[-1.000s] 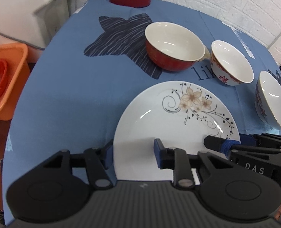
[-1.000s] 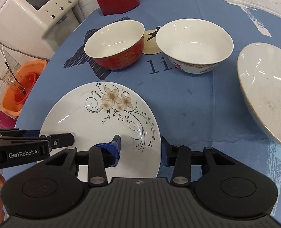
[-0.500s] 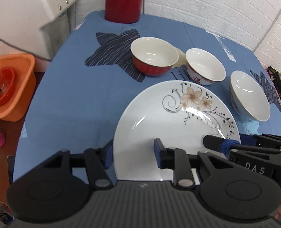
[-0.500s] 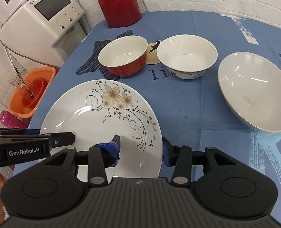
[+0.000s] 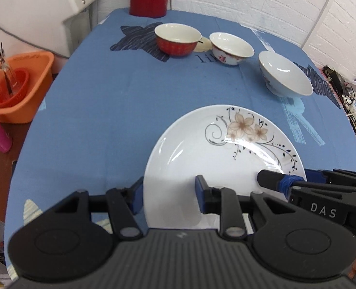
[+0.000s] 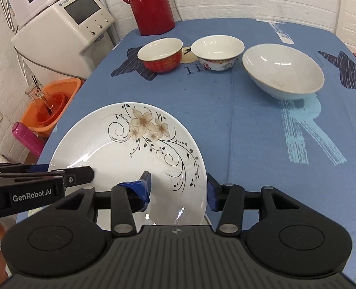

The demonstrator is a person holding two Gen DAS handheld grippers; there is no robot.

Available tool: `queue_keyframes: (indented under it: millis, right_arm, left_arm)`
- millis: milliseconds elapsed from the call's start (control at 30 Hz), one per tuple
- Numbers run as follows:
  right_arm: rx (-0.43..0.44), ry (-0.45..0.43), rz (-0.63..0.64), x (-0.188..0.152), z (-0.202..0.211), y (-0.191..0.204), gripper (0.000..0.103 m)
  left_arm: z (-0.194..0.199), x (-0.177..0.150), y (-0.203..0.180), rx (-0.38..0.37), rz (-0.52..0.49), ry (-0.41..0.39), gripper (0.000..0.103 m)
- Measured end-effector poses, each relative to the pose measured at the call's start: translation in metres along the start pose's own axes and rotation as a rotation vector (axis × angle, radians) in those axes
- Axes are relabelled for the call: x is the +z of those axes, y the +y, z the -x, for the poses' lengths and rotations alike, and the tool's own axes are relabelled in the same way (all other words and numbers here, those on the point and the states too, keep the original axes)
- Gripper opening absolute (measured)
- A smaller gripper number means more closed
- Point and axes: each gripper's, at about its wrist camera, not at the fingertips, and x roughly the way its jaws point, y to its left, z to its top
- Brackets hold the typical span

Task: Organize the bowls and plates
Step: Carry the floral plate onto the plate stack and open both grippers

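A white plate with a flower pattern [image 5: 226,154] [image 6: 134,149] is held above the blue tablecloth [image 5: 101,101]. My left gripper [image 5: 169,193] is shut on the plate's left rim. My right gripper [image 6: 179,189] is shut on its right rim and shows in the left wrist view [image 5: 281,183]. A red bowl [image 5: 177,39] [image 6: 160,54], a small white patterned bowl [image 5: 231,48] [image 6: 217,49] and a larger white bowl [image 5: 285,77] [image 6: 282,71] stand in a row at the far side of the table.
A red thermos [image 6: 151,3] stands at the table's far edge. A white appliance [image 6: 64,33] is left of the table. An orange basin [image 5: 16,89] and a pink bottle [image 6: 27,138] sit lower at the left. Clutter lies off the right edge.
Both grippers have lifted the plate and drawn it back toward the near edge. The bowls look farther away and have not moved.
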Motion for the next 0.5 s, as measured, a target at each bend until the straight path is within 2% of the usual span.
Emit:
queue_keyframes:
  millis: [267,500]
  right_arm:
    - [-0.007,0.019,-0.013,-0.055,0.01,-0.007,0.033]
    - [0.017,0.012,-0.031,-0.069,0.012,-0.011,0.033]
  left_arm:
    - [-0.001,-0.044,-0.006,-0.017,-0.005,0.017,0.026]
    - [-0.005,-0.049,0.002,-0.022,0.003,0.016,0.026]
